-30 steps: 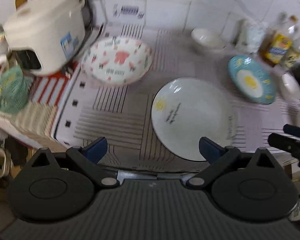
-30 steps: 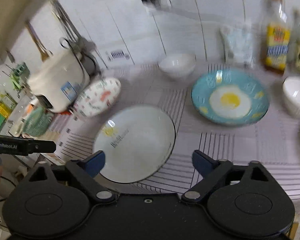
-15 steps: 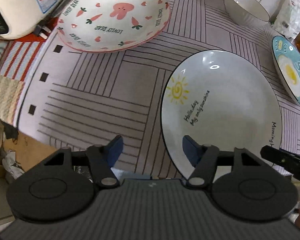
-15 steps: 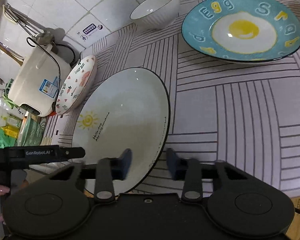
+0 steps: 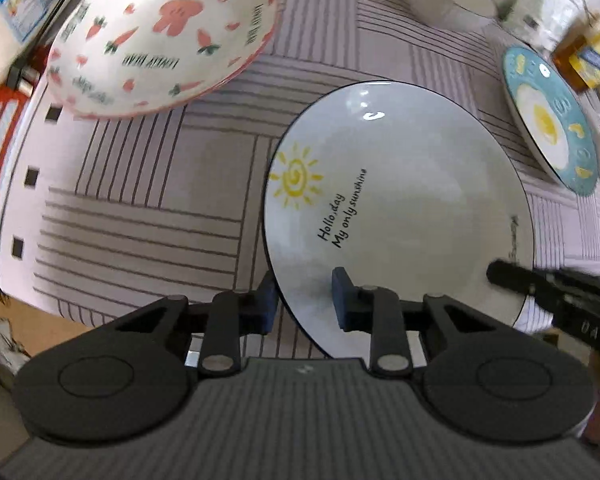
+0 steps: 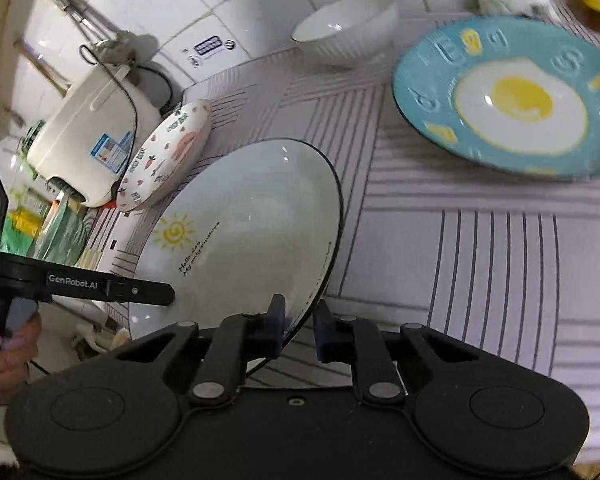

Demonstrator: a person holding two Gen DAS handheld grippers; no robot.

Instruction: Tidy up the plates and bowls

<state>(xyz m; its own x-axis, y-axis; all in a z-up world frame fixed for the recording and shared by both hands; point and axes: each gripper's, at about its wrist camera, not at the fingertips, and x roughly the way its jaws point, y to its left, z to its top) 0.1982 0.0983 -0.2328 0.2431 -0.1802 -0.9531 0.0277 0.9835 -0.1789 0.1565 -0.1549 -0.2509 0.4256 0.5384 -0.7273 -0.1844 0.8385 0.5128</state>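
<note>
Where white wall tiles (image 6: 236, 4) back a striped cloth (image 6: 460, 264), three plates, one bowl (image 6: 346, 28); left gripper (image 5: 304, 300) and right gripper (image 6: 298, 326), jaws just closing, both pinch the sun plate (image 5: 400, 200) rim.

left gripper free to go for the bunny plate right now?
Probably not: the left gripper has just closed its jaws over the sun plate's rim. The bunny plate itself lies unobstructed.

The white sun plate (image 5: 400, 208), black-rimmed, with a yellow sun and the words "Hello, day My only sunshine", lay flat on the striped mat near its front edge. Behind it to the left sat the white carrot-and-rabbit plate (image 5: 164, 36). To the right lay the blue fried-egg plate (image 6: 512, 100). A white ribbed bowl (image 6: 348, 28) stood upright at the back.
</note>
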